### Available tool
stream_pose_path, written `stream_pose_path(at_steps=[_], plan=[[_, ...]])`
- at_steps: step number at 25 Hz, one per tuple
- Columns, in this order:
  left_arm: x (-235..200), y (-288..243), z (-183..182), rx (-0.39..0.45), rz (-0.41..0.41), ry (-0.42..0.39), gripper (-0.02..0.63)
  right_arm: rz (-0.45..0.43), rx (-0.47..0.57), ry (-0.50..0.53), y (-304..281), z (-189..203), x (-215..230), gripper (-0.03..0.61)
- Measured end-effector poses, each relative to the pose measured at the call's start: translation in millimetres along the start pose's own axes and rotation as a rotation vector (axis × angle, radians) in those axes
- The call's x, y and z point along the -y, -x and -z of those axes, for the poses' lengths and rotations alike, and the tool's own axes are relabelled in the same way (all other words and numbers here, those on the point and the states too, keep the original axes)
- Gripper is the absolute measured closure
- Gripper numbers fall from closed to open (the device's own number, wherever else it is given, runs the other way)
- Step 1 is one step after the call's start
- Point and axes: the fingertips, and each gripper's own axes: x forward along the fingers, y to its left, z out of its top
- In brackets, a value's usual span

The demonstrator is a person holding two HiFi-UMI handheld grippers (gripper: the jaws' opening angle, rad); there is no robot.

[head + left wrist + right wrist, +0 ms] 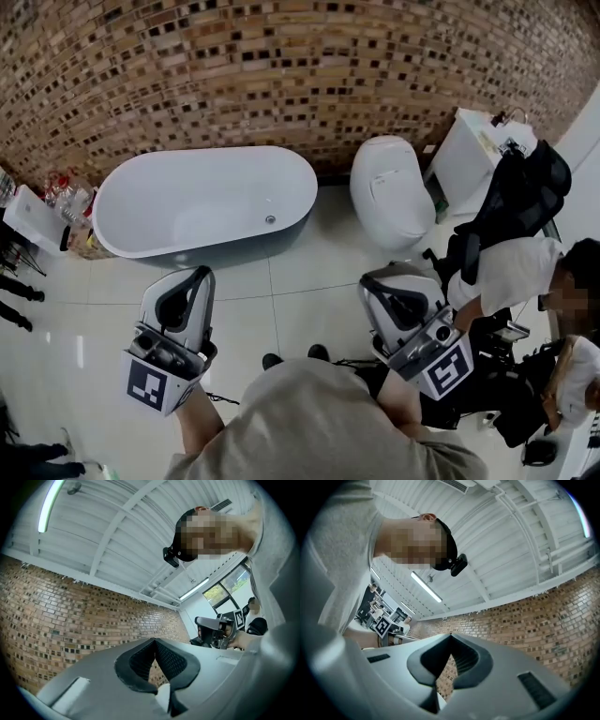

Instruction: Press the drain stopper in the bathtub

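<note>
The bathtub point(187, 202) is white, oval and grey outside, and stands on the floor beside the brick wall. The drain stopper point(270, 219), small and round, sits in its bottom, right of centre.

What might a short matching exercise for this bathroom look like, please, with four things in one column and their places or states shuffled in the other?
Things:
1. bathtub
2. drain stopper
3. toilet
4. left gripper

Places or states:
A. jaws together, nothing between them, held above the floor tiles
B. right of the bathtub in the head view
C. on the bathtub's bottom
D. oval, lying along the brick wall

Pairs: 1-D, 2-C, 3-B, 4-A.
</note>
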Motion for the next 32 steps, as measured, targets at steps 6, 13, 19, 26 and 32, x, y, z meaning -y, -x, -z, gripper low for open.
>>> stream_pose_path(at_steps=[6, 13, 19, 26, 32], plan=[[8.2, -3.6, -0.7, -0.006, -0.004, -0.001, 0.604, 0.0, -0.025, -0.006, 9.2, 4.4, 4.5, 0.565], [8.3, 4.1, -3.0, -0.009, -0.035, -0.01, 0.604, -0.01, -0.061, -0.011, 9.1, 16.5, 5.1, 0.563], [7.5, 8.9, -2.9, -0.002, -0.051, -0.01, 0.604, -0.027, -0.062, -0.015, 8.7, 17.2, 2.1, 0.563], [8.4, 4.6, -1.9, -0.002, -0.048, -0.001, 0.606, -0.039, -0.071, -0.015, 8.0, 17.8, 3.8, 0.563], [11.8, -0.3, 3.4, -0.007, -0.042, 0.003, 0.606, -0.047, -0.072, -0.018, 9.0, 21.4, 5.2, 0.563]])
